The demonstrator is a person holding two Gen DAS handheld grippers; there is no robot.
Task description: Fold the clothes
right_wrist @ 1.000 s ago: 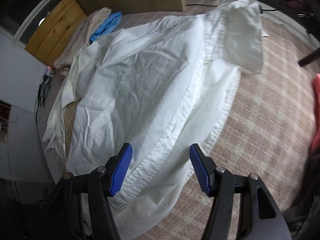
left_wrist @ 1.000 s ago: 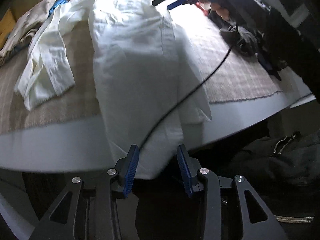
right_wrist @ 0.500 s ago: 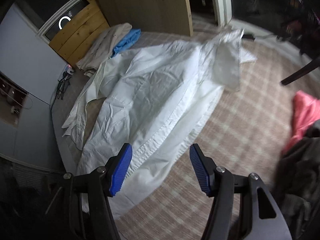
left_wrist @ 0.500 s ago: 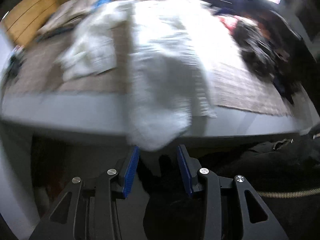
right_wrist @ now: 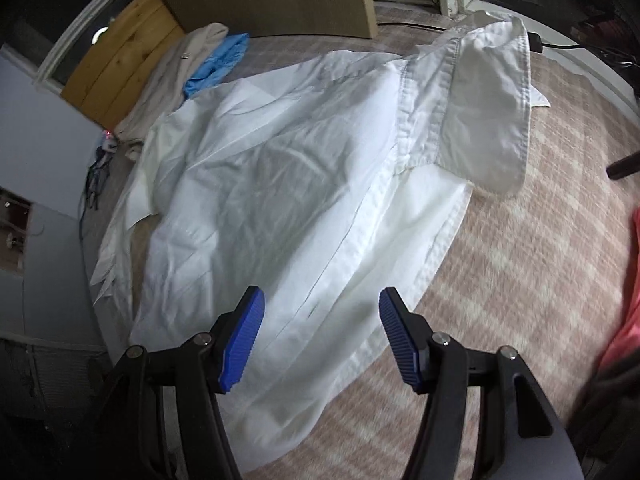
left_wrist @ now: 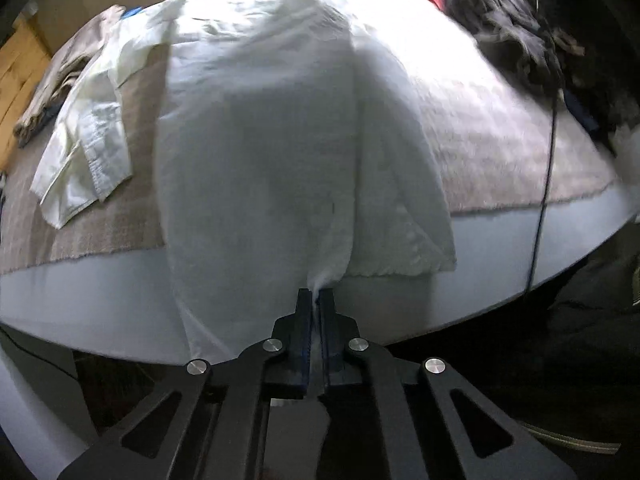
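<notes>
A white button shirt [left_wrist: 256, 128] lies spread on a checked beige cover [left_wrist: 500, 136], its hem hanging over the front edge. My left gripper [left_wrist: 316, 300] is shut on the shirt's hem at that edge, cloth pinched between its blue pads. In the right wrist view the same shirt [right_wrist: 288, 184] stretches away, collar [right_wrist: 488, 104] folded at the far right. My right gripper [right_wrist: 320, 332] hovers open above the shirt's lower front placket, nothing between its fingers. One sleeve [left_wrist: 88, 148] lies out to the left.
A beige garment [right_wrist: 176, 68] and a blue one [right_wrist: 220, 64] lie at the far corner. A red cloth [right_wrist: 624, 312] and a dark heap [left_wrist: 520, 32] sit on the right. A black cable [left_wrist: 548, 152] hangs over the edge. Wooden panel [right_wrist: 120, 68] behind.
My left gripper has gone from open to shut, closing on the shirt's hem at the edge. My right gripper swung back closer over the shirt and stays open.
</notes>
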